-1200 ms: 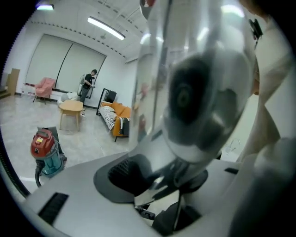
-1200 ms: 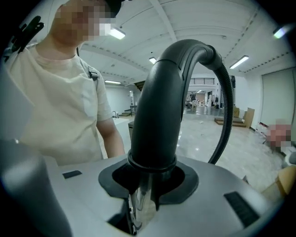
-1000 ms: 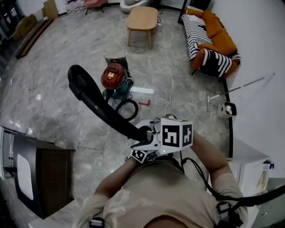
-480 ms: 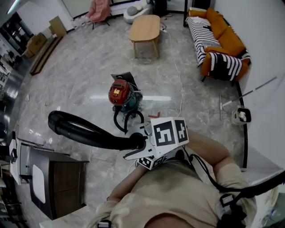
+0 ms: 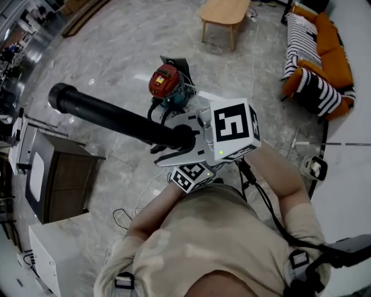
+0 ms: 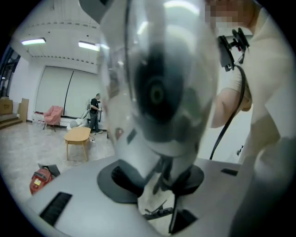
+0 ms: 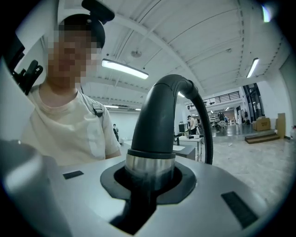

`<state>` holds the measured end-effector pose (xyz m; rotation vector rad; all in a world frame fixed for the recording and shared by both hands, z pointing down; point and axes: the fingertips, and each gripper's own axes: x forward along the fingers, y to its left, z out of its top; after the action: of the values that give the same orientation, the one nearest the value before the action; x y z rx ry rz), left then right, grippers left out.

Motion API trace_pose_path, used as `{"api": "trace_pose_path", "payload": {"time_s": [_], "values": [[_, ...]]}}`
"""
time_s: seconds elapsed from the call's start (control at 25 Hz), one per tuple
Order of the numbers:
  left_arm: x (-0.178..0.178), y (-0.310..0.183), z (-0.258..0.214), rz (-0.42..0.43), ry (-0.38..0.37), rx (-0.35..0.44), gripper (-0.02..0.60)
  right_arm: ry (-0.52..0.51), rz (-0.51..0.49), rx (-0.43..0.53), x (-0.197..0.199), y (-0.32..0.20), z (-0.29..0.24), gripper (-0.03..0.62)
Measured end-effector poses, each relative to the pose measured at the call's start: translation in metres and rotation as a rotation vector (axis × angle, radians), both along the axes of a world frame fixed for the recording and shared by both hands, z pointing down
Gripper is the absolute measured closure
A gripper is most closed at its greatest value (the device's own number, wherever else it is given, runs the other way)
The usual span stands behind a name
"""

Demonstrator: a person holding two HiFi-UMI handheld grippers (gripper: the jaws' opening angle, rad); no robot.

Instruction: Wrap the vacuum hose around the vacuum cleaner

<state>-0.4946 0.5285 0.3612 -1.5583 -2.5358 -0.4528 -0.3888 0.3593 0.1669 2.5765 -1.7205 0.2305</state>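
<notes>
The red vacuum cleaner stands on the marble floor, with a loop of black hose beside it. My right gripper is shut on the hose's curved black handle at its metal ring, and its jaws have just been closing. The long black wand sticks out level to the left. My left gripper sits just below the right one and faces its glossy body. Its jaws have just been closing too; what lies between them is blurred. The ribbed hose hangs behind the handle.
A wooden coffee table and an orange striped sofa stand beyond the vacuum. A dark cabinet is at the left, a mop bucket at the right. A thin cable lies by my feet. A person stands far off.
Both grippers have risen closer to the camera with the wand. The wand has swung from slanting up-left to lying nearly level, pointing left. The view has turned, so the vacuum sits higher.
</notes>
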Motion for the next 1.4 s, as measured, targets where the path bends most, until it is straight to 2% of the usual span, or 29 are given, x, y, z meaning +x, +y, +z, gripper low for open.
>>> {"api": "trace_pose_path", "payload": {"time_s": [0.08, 0.16, 0.28, 0.32, 0.36, 0.4, 0.48, 0.56, 0.64, 0.72, 0.8, 0.84, 0.92, 1.0, 1.04, 1.12, 1.2, 1.32, 1.4], "values": [[-0.002, 0.009, -0.004, 0.019, -0.027, -0.005, 0.428, -0.007, -0.010, 0.036, -0.001, 0.016, -0.007, 0.511], [-0.001, 0.016, -0.002, 0.033, -0.007, 0.012, 0.452, -0.025, -0.004, 0.062, 0.005, 0.030, -0.008, 0.511], [0.009, 0.030, 0.009, -0.009, -0.050, 0.042, 0.459, -0.054, 0.041, 0.053, 0.024, 0.047, 0.005, 0.510], [0.013, 0.035, 0.012, -0.026, -0.077, 0.051, 0.460, -0.058, 0.060, 0.033, 0.029, 0.051, 0.012, 0.473], [0.016, 0.041, 0.015, -0.031, -0.098, 0.055, 0.460, -0.062, 0.079, 0.011, 0.034, 0.055, 0.019, 0.396], [0.017, 0.047, 0.016, -0.024, -0.113, 0.056, 0.460, -0.068, 0.103, -0.009, 0.039, 0.061, 0.024, 0.359], [0.019, 0.062, 0.014, 0.001, -0.138, 0.045, 0.462, -0.077, 0.178, -0.038, 0.050, 0.080, 0.034, 0.356], [0.028, 0.078, 0.010, 0.015, -0.165, 0.034, 0.463, -0.073, 0.309, -0.089, 0.062, 0.111, 0.042, 0.298], [0.049, 0.091, 0.010, 0.016, -0.181, 0.028, 0.465, -0.066, 0.488, -0.147, 0.072, 0.157, 0.050, 0.287], [0.076, 0.101, 0.010, -0.004, -0.229, 0.034, 0.466, -0.069, 0.693, -0.187, 0.067, 0.216, 0.057, 0.287], [0.103, 0.110, 0.012, -0.031, -0.283, 0.039, 0.468, -0.084, 0.879, -0.143, 0.040, 0.271, 0.061, 0.287], [0.114, 0.115, 0.012, -0.040, -0.308, 0.039, 0.468, -0.097, 0.952, -0.067, 0.018, 0.291, 0.062, 0.287], [0.134, 0.125, 0.010, -0.051, -0.352, 0.030, 0.468, -0.154, 1.046, 0.188, -0.031, 0.308, 0.073, 0.287], [0.152, 0.136, 0.005, -0.059, -0.383, 0.014, 0.468, -0.277, 1.049, 0.479, -0.068, 0.296, 0.108, 0.289], [0.161, 0.143, 0.002, -0.063, -0.394, 0.005, 0.468, -0.361, 1.025, 0.581, -0.078, 0.282, 0.133, 0.289], [0.178, 0.157, -0.004, -0.073, -0.408, -0.014, 0.468, -0.507, 0.970, 0.680, -0.085, 0.249, 0.183, 0.289], [0.192, 0.170, -0.007, -0.098, -0.413, -0.024, 0.467, -0.596, 0.923, 0.805, -0.082, 0.232, 0.223, 0.289], [0.202, 0.187, -0.007, -0.159, -0.408, -0.014, 0.466, -0.655, 0.946, 1.213, -0.082, 0.262, 0.271, 0.289], [0.205, 0.198, -0.006, -0.201, -0.403, 0.002, 0.467, -0.632, 1.061, 1.500, -0.096, 0.309, 0.307, 0.289]]}}
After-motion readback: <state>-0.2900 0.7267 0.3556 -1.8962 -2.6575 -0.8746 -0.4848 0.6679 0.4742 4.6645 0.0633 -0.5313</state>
